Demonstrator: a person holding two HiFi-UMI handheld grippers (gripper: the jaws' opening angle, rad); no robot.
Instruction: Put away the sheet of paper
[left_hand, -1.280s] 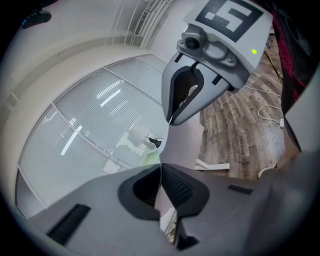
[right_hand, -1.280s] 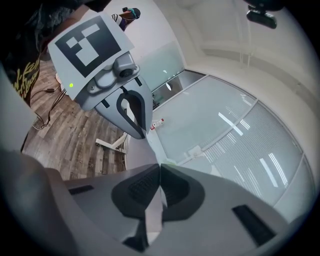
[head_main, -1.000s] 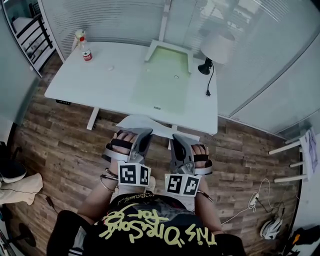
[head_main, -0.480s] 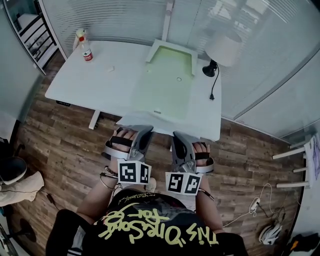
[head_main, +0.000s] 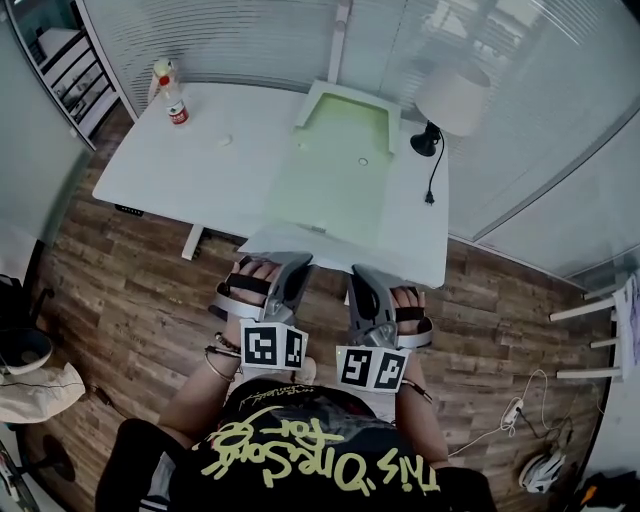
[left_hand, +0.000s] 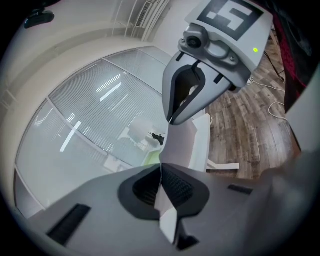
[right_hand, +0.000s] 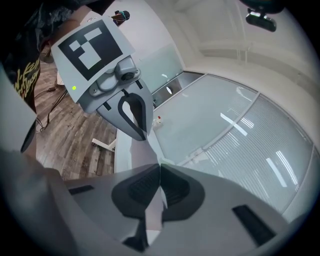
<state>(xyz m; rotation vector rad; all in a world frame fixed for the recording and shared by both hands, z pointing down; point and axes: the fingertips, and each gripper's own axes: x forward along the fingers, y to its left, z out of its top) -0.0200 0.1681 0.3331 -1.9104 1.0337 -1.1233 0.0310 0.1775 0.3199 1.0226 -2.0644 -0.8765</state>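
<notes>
I hold a white sheet of paper (head_main: 308, 247) between both grippers, just above the front edge of the white desk (head_main: 180, 165). My left gripper (head_main: 293, 268) is shut on its left part and my right gripper (head_main: 362, 276) on its right part. In the left gripper view the dark pads (left_hand: 177, 186) pinch the sheet (left_hand: 182, 145) edge-on at the gripper (left_hand: 161, 169), with the right gripper (left_hand: 200, 85) ahead. In the right gripper view the gripper (right_hand: 159, 169) clamps the sheet (right_hand: 142, 152), and the left gripper (right_hand: 125, 107) shows beyond.
A pale green mat (head_main: 335, 170) lies on the desk with a white tray-like frame (head_main: 345, 100) at its far end. A lamp (head_main: 452, 100) and its cord stand at the right, a spray bottle (head_main: 170, 95) at the far left. Glass walls lie behind, wooden floor around.
Both grippers have moved a little toward the desk with the sheet still pinched between them. The desk now sits closer below the sheet.
</notes>
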